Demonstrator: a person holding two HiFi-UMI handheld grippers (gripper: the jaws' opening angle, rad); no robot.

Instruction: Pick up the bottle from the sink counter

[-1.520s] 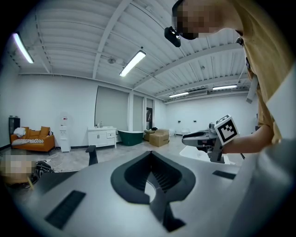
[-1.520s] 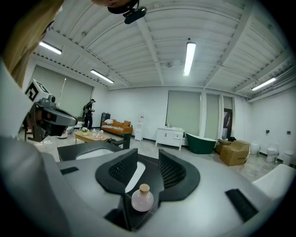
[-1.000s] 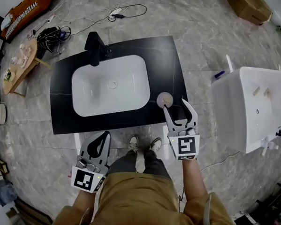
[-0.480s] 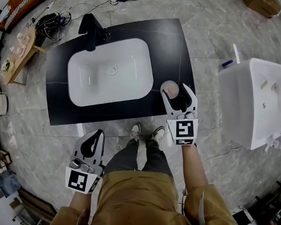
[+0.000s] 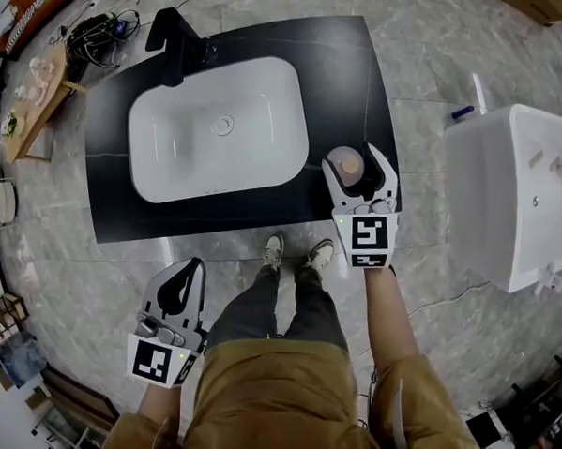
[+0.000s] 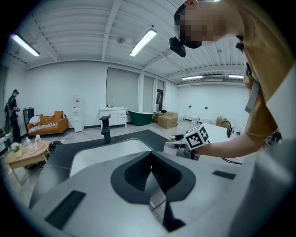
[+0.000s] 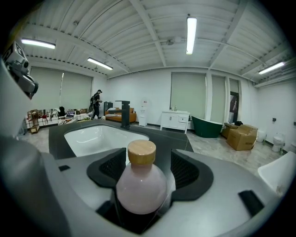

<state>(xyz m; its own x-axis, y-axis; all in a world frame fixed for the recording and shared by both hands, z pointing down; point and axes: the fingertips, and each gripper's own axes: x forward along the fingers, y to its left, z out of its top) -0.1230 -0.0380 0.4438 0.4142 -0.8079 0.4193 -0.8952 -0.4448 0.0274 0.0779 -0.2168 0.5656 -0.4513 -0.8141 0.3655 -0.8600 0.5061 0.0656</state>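
A round pale-pink bottle [image 5: 345, 164] with a wooden cap stands upright on the black sink counter [image 5: 345, 72], near its front right corner. My right gripper [image 5: 352, 162] reaches around it, one finger on each side. In the right gripper view the bottle [image 7: 141, 180] sits deep between the jaws of the right gripper [image 7: 148, 157]; the jaws are opening and a gap shows on both sides. My left gripper [image 5: 192, 269] hangs low at the left over the floor, short of the counter. In its own view the left gripper [image 6: 150, 159] is shut on nothing.
A white basin [image 5: 215, 131] fills the counter's middle, with a black faucet [image 5: 169, 35] at its far left corner. A white fixture [image 5: 517, 203] stands to the right, a low wooden table [image 5: 29, 102] and cables [image 5: 104, 22] to the left. The person's shoes [image 5: 294, 252] are at the counter's front.
My right gripper has pushed forward so the bottle now lies between its fingers, and its jaws have spread wider. The left gripper has dropped slightly back and left.
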